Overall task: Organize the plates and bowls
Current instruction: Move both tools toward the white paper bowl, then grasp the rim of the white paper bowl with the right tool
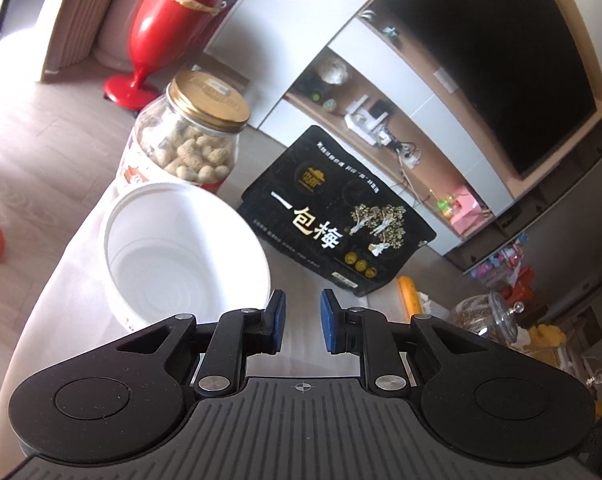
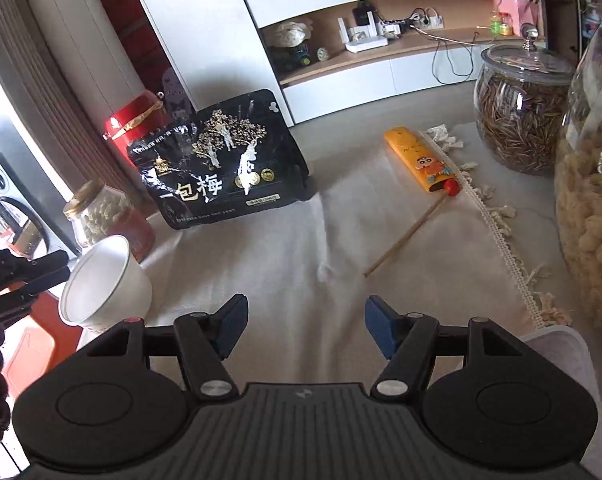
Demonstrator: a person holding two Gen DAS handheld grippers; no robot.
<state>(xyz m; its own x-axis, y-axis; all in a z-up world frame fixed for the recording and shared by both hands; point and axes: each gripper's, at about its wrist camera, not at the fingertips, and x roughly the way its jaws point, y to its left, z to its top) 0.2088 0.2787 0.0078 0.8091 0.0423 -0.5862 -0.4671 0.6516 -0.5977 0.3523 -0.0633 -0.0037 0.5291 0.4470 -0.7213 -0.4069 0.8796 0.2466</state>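
Left gripper [image 1: 301, 322] hangs released beside the white bowl [image 1: 185, 256] at the tabletop's left edge; thin, light, probably flexible plastic, best pinched at the rim; right gripper [image 2: 303, 330] empty, spread wide

Both the left gripper [image 1: 303, 322] and right gripper [image 2: 306, 328] look alike: matte black linkage arms, round black discs, silver pivot screws, blue rubber fingertip pads [image 1: 277, 322], and a ribbed grey-black body.

Both wrist views look down, sharing bowl [image 1: 187, 256] and black bag [image 2: 221, 160]
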